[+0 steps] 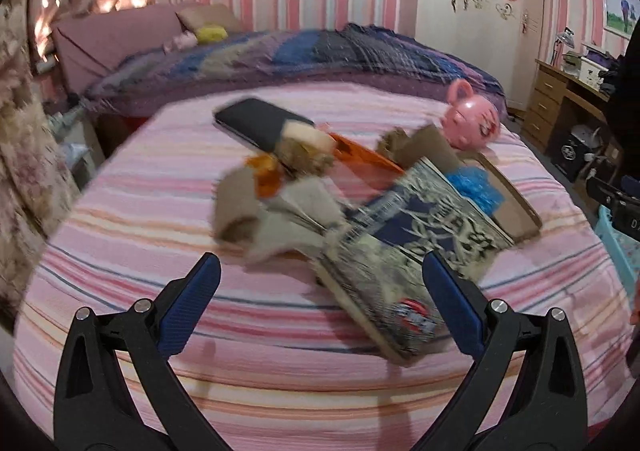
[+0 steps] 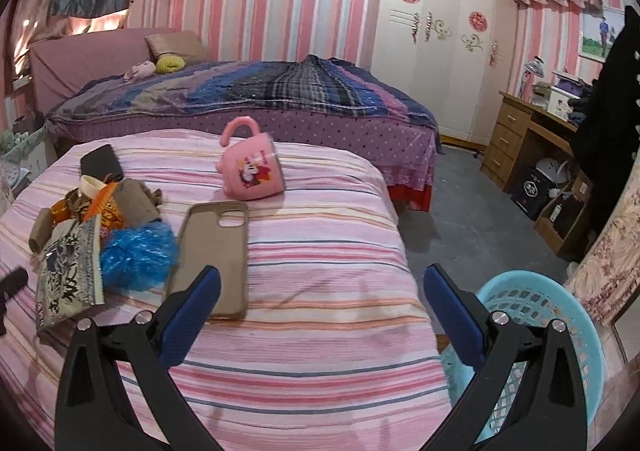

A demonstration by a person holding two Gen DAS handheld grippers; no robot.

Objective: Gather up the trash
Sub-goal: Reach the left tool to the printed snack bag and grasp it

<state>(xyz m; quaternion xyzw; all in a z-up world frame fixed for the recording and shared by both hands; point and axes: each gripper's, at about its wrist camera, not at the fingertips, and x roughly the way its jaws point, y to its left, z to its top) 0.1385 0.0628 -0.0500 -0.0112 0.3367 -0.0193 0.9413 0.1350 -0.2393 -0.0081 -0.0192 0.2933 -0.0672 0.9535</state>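
A heap of trash lies on the pink striped bedspread (image 1: 160, 323): a patterned flat packet (image 1: 404, 251), cardboard tubes (image 1: 240, 211), orange wrappers (image 1: 360, 159) and a blue crumpled plastic wad (image 1: 474, 187). My left gripper (image 1: 320, 271) is open just in front of the heap, its right finger over the packet; the view is blurred. In the right wrist view the packet (image 2: 68, 279), the blue wad (image 2: 138, 255) and the tubes (image 2: 136, 199) lie at the left. My right gripper (image 2: 320, 283) is open above bare bedspread (image 2: 320, 331), holding nothing. A light blue basket (image 2: 560, 331) stands at the bed's right edge.
A pink mug (image 2: 252, 167) lies on its side, and a grey phone case (image 2: 216, 251) and a dark phone (image 2: 102, 163) also rest on the bedspread. Behind is a second bed with a purple quilt (image 2: 260, 91). A wooden desk (image 2: 528, 131) and grey floor lie to the right.
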